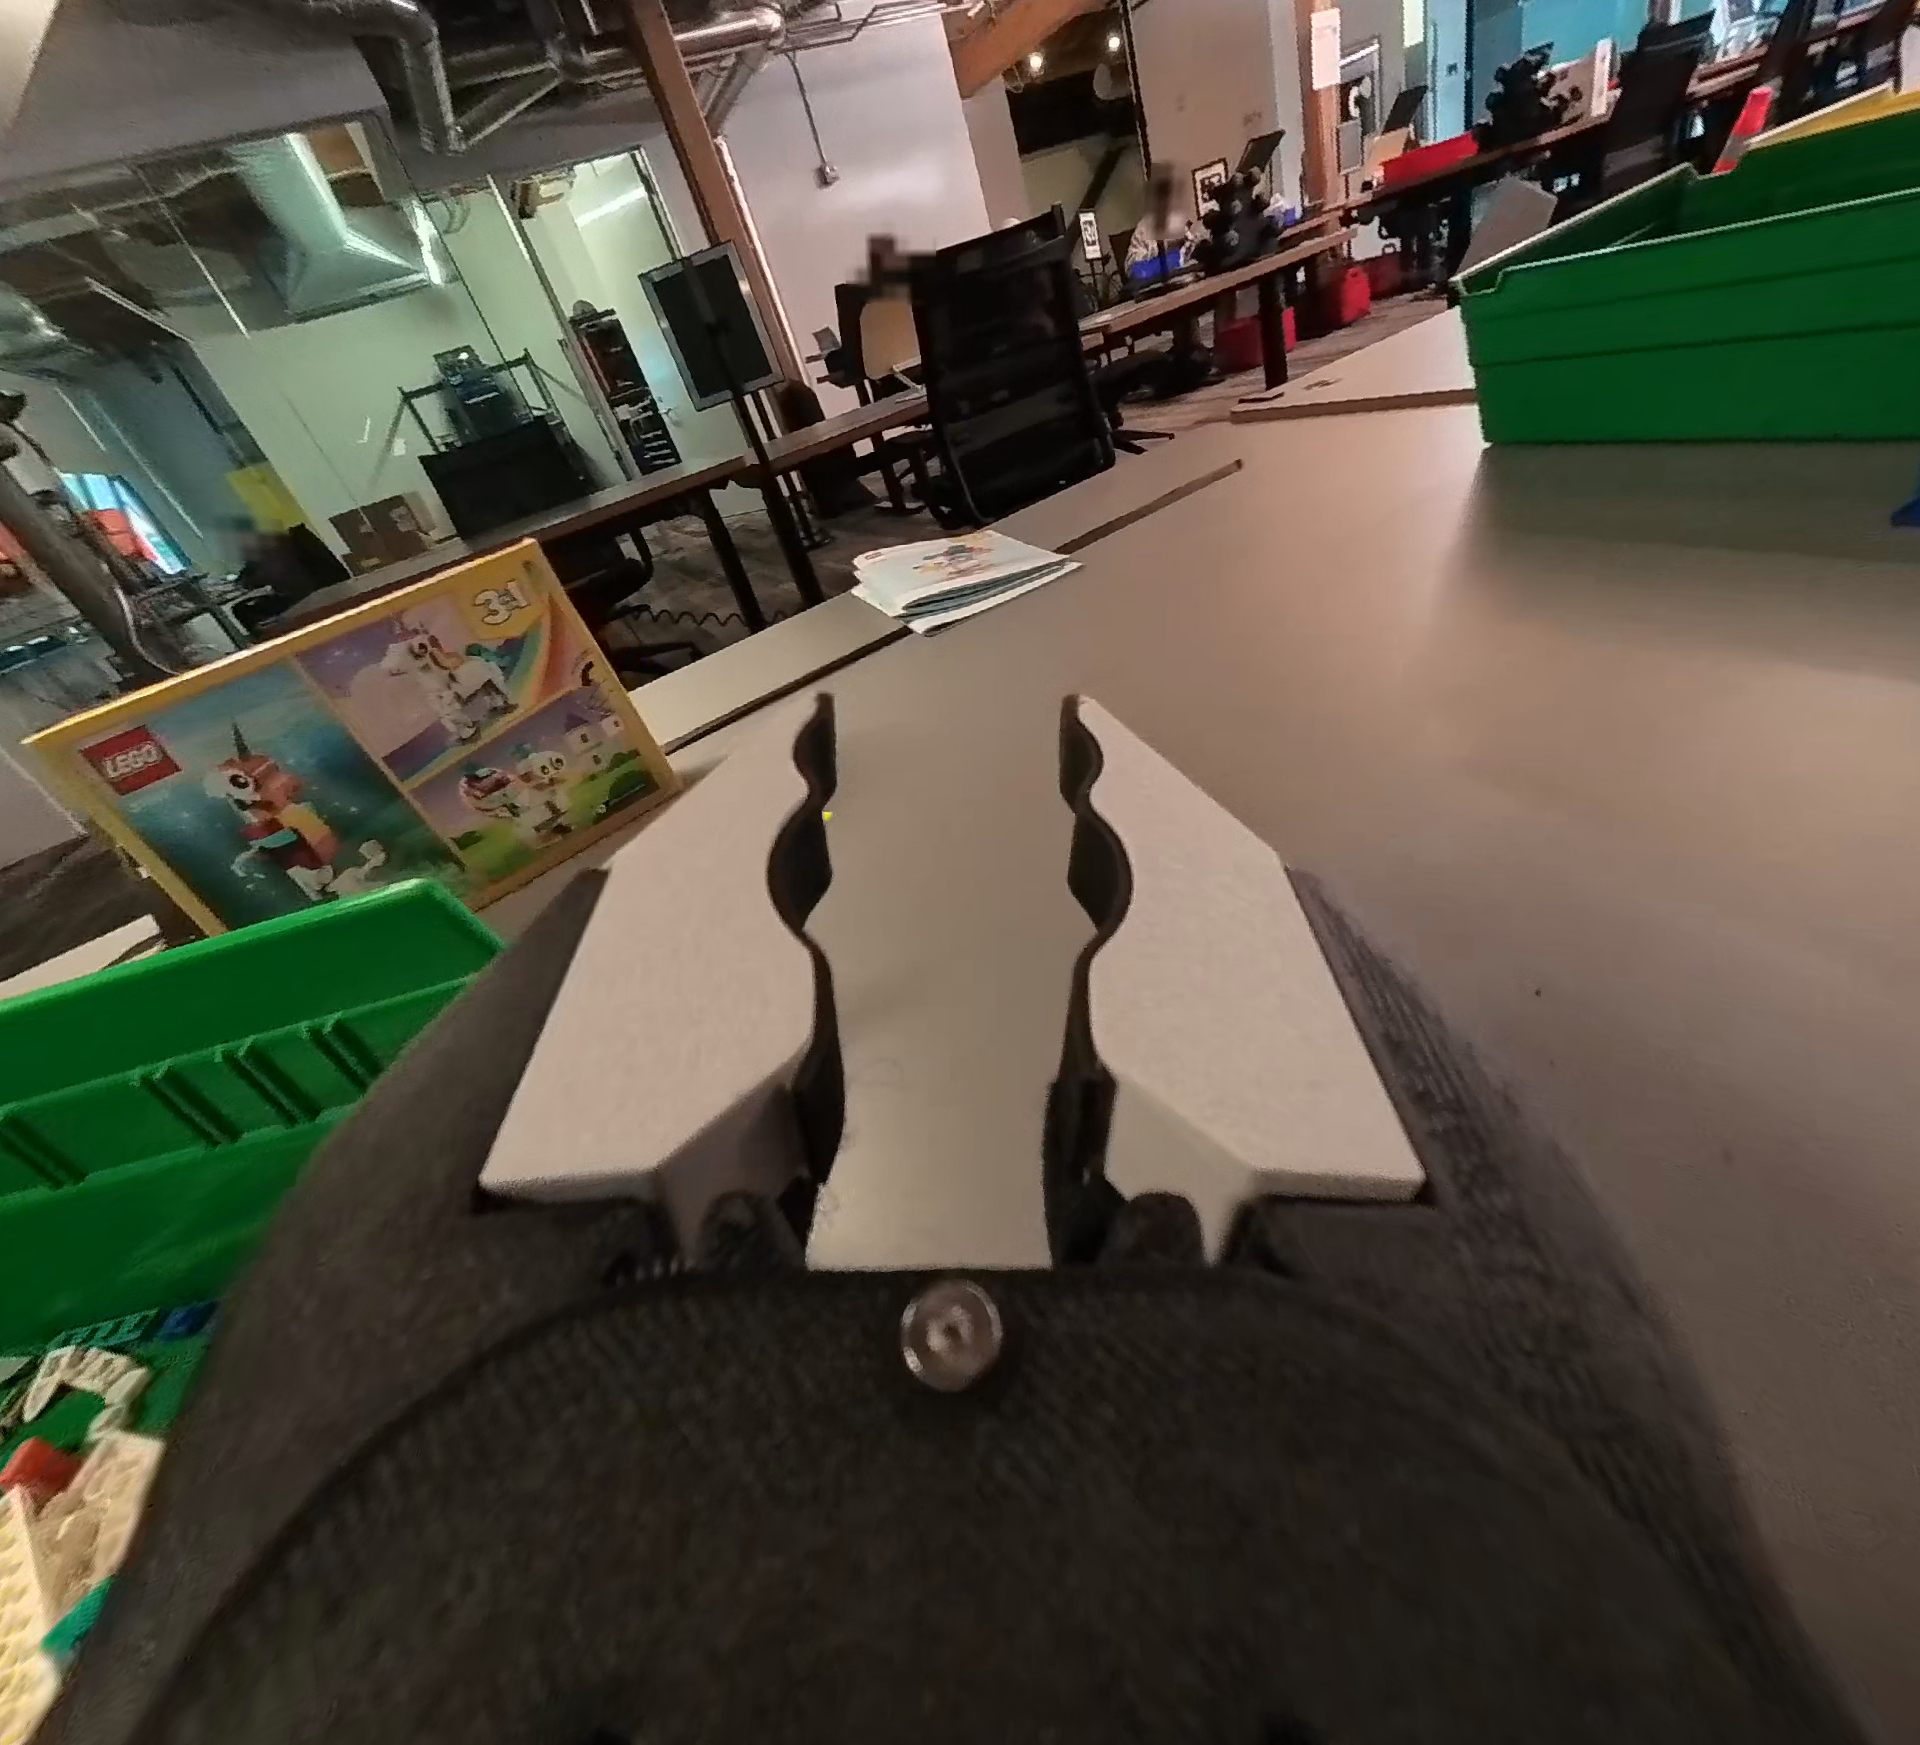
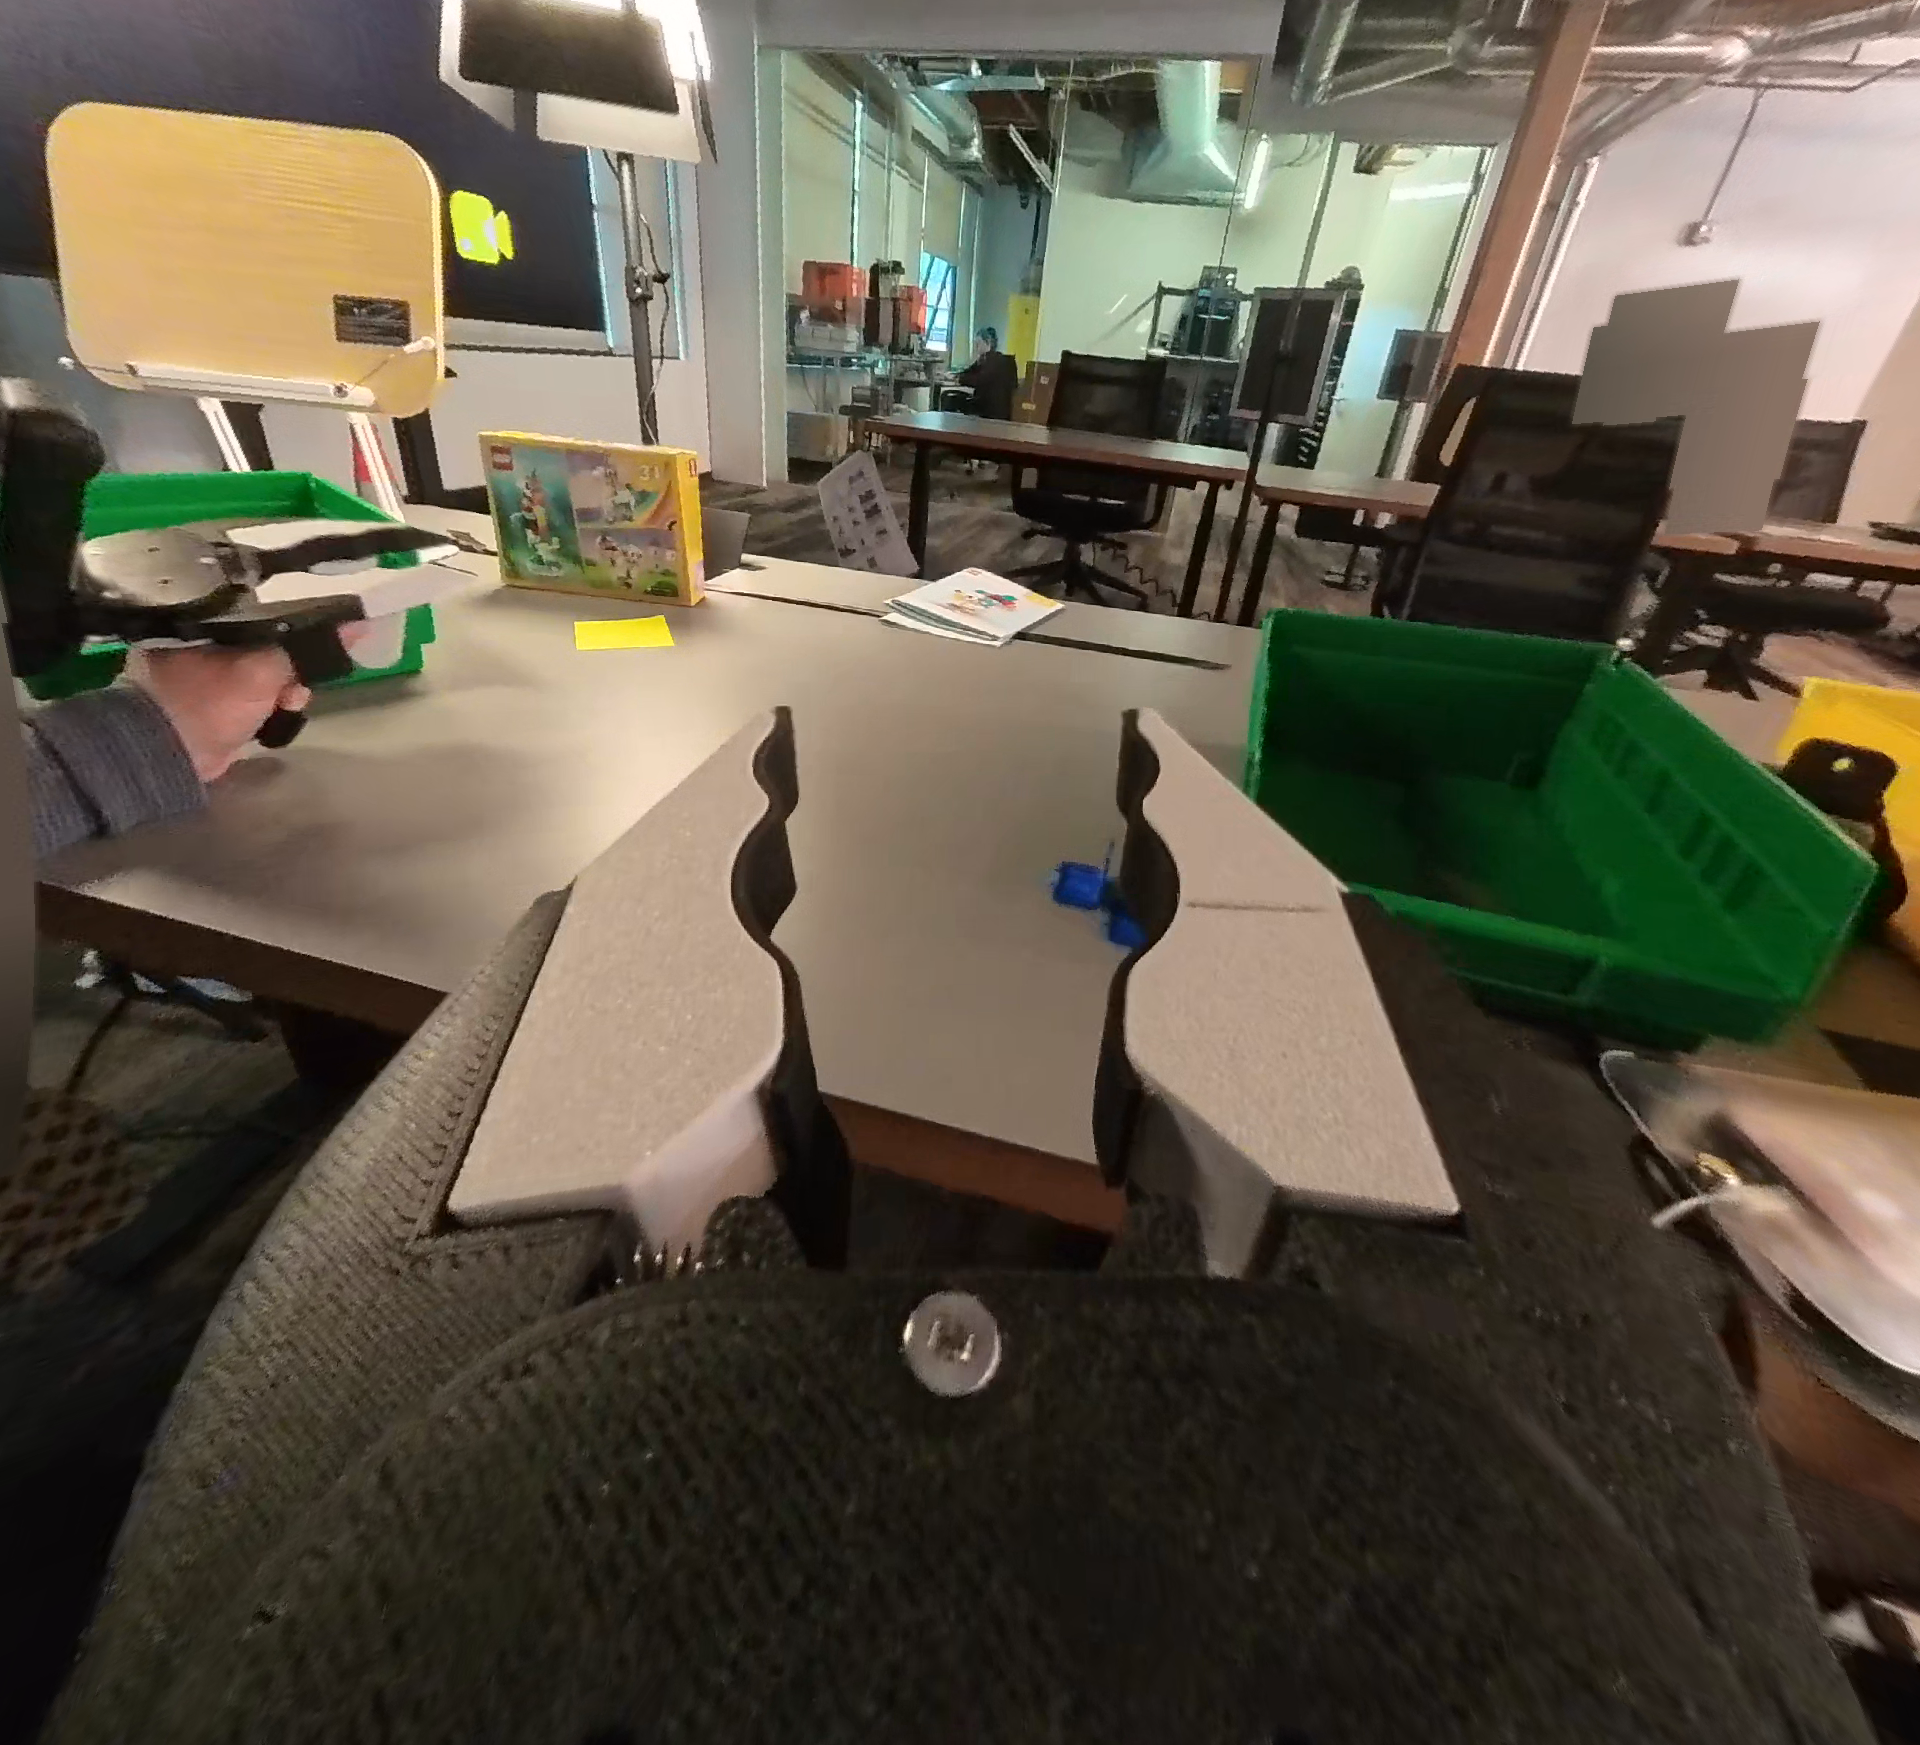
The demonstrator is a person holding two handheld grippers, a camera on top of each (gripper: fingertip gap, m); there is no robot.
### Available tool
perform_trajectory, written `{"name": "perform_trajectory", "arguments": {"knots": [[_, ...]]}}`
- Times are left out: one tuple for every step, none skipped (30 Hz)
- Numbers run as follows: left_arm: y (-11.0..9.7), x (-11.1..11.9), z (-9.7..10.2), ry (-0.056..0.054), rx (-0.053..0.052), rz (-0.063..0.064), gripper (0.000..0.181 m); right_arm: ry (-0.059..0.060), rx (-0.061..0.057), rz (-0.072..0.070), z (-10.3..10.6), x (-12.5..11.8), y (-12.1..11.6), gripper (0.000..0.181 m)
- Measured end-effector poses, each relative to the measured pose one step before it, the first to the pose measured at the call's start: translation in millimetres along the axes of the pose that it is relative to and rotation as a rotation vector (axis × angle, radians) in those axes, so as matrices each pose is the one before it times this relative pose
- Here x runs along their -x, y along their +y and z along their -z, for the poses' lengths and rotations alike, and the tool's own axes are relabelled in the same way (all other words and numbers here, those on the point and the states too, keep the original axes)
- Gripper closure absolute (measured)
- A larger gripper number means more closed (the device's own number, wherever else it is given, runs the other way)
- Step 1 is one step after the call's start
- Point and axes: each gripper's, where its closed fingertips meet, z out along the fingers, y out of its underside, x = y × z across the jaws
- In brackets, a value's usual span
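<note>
The right gripper stands with its two grey fingers spread wide and nothing between them, hovering at the near edge of the dark grey table and looking along it. A small blue brick piece lies on the bare table just ahead of this gripper, toward its right finger, whose inner edge hides part of the piece; which way its long axis runs cannot be told, as it is small and half covered. Of the two tools the right one is plainly the nearer to it. Just to the right of the blue piece, at the table's right side, sits a green bin tipped open toward the camera, and the part of its inside that shows holds nothing. The left gripper also has its fingers parted with nothing held, though less widely than the right, and it points across the middle of the table toward the far edge. In the right wrist view it appears over the left side of the table, gripped by a person's hand in a grey sleeve. Beside it at the left side is a second green bin, with white, red and green bricks visible low beside the tool; whether they lie inside that bin cannot be told. Along the far edge stand a yellow toy box upright and a stack of booklets lying flat, with a yellow sticky note on the table near the box.
</note>
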Motion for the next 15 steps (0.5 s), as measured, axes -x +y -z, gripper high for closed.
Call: {"name": "perform_trajectory", "arguments": {"knots": [[0.98, -0.46, -1.11, 0.0052, 0.0038, 0.0038, 0.139, -0.0073, 0.0005, -0.0097, -0.54, 0.65, 1.93, 0.121], [0.68, -0.11, -0.78, 0.0037, 0.0023, 0.0038, 0.139, -0.0046, 0.0028, -0.0064, -0.71, 0.39, 2.45, 0.121], [0.44, 0.04, -0.47, 0.003, 0.0008, 0.0032, 0.139, -0.0006, 0.0038, -0.0035, -0.96, -0.11, 2.59, 0.121], [-0.09, -0.21, -0.15, 0.0035, -0.001, 0.0037, 0.139, 0.0013, 0.001, -0.0023, -1.23, -0.15, 2.38, 0.121], [-1.12, -0.17, 0.43, 0.0037, -0.0073, 0.0025, 0.139, 0.0013, -0.0016, -0.0027, -1.53, 0.04, 1.91, 0.121], [-1.56, 0.34, 0.76, 0.0009, -0.0103, 0.0019, 0.139, 0.0019, -0.0015, -0.0046, -1.84, -0.02, 1.77, 0.121], [-1.28, 0.6, 0.64, 0.0006, -0.009, 0.0037, 0.139, -0.0001, -0.0011, -0.0063, -2.14, 0.15, 1.96, 0.121], [-1.25, 0.62, 0.72, 0.0022, -0.0093, 0.0056, 0.139, -0.005, -0.0029, -0.008, -2.34, 0.88, 1.63, 0.121], [-1.55, 0.95, 0.78, 0.0018, -0.0113, 0.0071, 0.138, -0.0086, -0.0042, -0.0095, -2.11, 1.55, 1.5, 0.121], [-1.12, 1.47, 0.74, -0.0004, -0.0088, 0.009, 0.138, -0.0087, -0.0032, -0.0086, -1.89, 1.95, 1.51, 0.12], [-0.5, 1.69, 0.61, -0.002, -0.0053, 0.0102, 0.137, -0.0065, -0.0012, -0.0053, -1.43, 1.96, 1.76, 0.12], [-0.27, 1.44, 0.46, -0.0024, -0.0031, 0.0098, 0.137, -0.0037, -0.0015, -0.0005, -0.74, 1.87, 1.33, 0.119], [-0.05, 0.71, 0.44, -0.0002, -0.0013, 0.0075, 0.136, -0.0003, -0.003, 0.005, 0.12, 1.62, 0.5, 0.118], [0.21, -0.04, 0.44, 0.0014, 0.0018, 0.0043, 0.136, 0.0024, -0.0033, 0.0091, 1.04, 1.19, -0.67, 0.118], [0.2, -0.31, 0.57, -0.0003, 0.0024, -0.0008, 0.136, 0.0042, -0.0016, 0.0127, 2.01, 0.6, -1.87, 0.118]]}}
